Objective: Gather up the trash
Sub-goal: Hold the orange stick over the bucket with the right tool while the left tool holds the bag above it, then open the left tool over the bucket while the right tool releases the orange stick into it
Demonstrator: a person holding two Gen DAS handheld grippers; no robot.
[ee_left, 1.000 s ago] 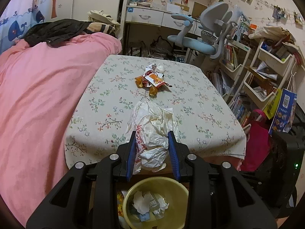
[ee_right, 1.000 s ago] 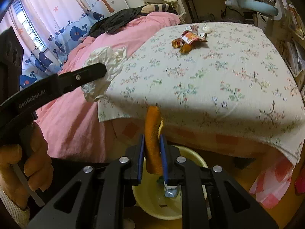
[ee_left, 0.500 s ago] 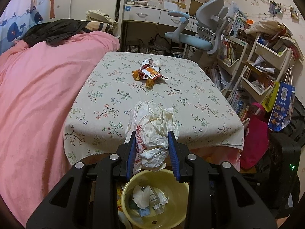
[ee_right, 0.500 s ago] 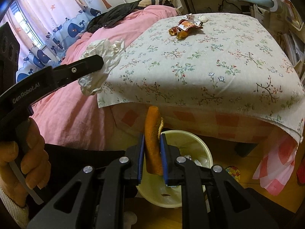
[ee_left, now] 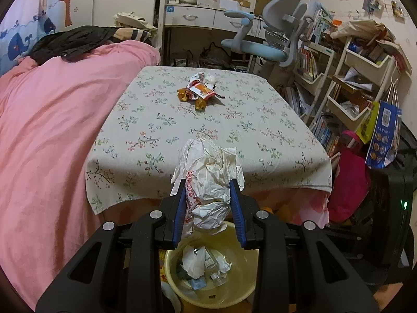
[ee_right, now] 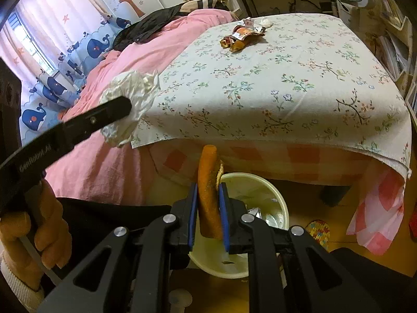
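Clamping a crumpled white paper wad (ee_left: 208, 182), the left hand-held gripper (ee_left: 208, 203) has its blue pads pressed on both sides of it, partly closed, above the yellow bin (ee_left: 250, 284), which already holds paper scraps. Behind lies the floral tabletop (ee_left: 208, 125), where wrappers (ee_left: 199, 91) sit near the far edge. On the right, the right hand-held gripper (ee_right: 208, 208) is nearly closed on an orange peel (ee_right: 207, 182), upright between its pads, above the bin's rim (ee_right: 260, 180). A hand (ee_right: 39, 234) grips the left tool's handle at that view's left.
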